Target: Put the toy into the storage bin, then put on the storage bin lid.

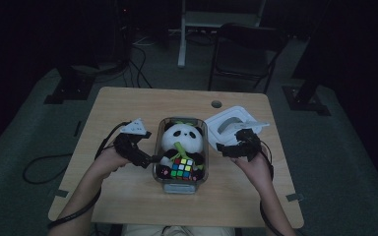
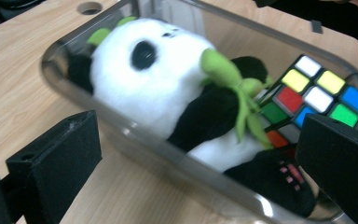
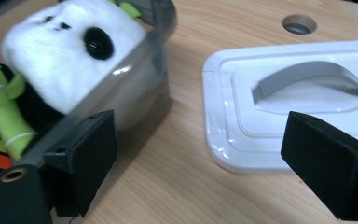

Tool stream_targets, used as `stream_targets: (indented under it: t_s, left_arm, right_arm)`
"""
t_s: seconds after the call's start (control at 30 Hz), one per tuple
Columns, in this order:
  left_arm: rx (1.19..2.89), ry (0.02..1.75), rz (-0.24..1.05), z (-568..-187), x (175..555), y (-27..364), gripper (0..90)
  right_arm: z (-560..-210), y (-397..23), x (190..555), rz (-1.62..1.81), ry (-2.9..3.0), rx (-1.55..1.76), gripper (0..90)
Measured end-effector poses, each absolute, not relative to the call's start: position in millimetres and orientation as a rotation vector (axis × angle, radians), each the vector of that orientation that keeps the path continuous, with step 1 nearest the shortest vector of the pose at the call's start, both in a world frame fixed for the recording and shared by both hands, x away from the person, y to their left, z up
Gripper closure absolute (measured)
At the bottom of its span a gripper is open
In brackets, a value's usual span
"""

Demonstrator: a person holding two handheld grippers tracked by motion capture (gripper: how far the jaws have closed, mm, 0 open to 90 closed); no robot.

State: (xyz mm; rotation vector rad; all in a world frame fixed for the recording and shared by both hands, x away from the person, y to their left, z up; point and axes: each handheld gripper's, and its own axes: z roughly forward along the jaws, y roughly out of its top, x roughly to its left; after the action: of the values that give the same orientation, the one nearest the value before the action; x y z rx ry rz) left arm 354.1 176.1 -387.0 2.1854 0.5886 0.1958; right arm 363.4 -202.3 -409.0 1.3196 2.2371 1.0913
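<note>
High view first: I sit at a wooden table (image 1: 128, 196) with a clear plastic box (image 1: 181, 183) in the middle of it, between my two tongs. Inside the box sits a plush panda (image 1: 179, 136) holding a green bamboo sprig (image 1: 178, 149), and a colour cube (image 1: 182, 167) rests at the panda's feet, at the end of the box nearest me. My left gripper (image 1: 153, 158) is at the left wall of the box, its jaws spread apart and nothing pinched between them. My right gripper (image 1: 223, 147) hangs just off the right wall of the box, its jaws also wide apart and empty. A white lid (image 1: 229, 119) with a grey arched handle (image 1: 230, 123) lies flat on the table beyond my right gripper, close beside the box but apart from it.

Left gripper view shows my two black jaws low at either side, with the box wall (image 2: 135, 144) crossing between them; the pads stand clear of it. Through the wall I see the panda (image 2: 158, 88) lying along the box and the cube (image 2: 317, 98) past it.

Right gripper view has one jaw beside the box corner (image 3: 158, 60) and the other over the edge of the lid (image 3: 242, 121); bare table lies between them.
</note>
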Motion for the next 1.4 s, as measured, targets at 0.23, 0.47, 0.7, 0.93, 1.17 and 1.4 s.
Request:
stream_targets:
  t_s: [0.23, 0.47, 0.7, 0.93, 1.17, 1.4]
  left_arm:
    - [2.140, 0.649, 0.242, -400, 357, 196, 1.0]
    - [2.111, 0.724, 0.327, -421, 363, 214, 1.1]
    - [2.110, 0.795, 0.334, -448, 368, 226, 1.1]
    - [2.139, 0.863, 0.347, -467, 367, 231, 1.1]
    - [2.136, 0.903, 0.346, -481, 366, 235, 1.1]
    - [2.129, 0.913, 0.337, -489, 364, 233, 1.1]
  right_arm:
    - [-416, -216, 364, 1.117, 2.177, 1.347, 14.0]
    - [-431, -223, 372, 1.034, 2.134, 1.415, 12.6]
    - [-447, -227, 382, 1.017, 2.105, 1.494, 12.2]
    - [-452, -226, 394, 1.024, 2.033, 1.527, 12.2]
    - [-462, -220, 411, 0.986, 1.998, 1.568, 12.1]
    - [-472, -214, 433, 0.947, 1.969, 1.627, 12.1]
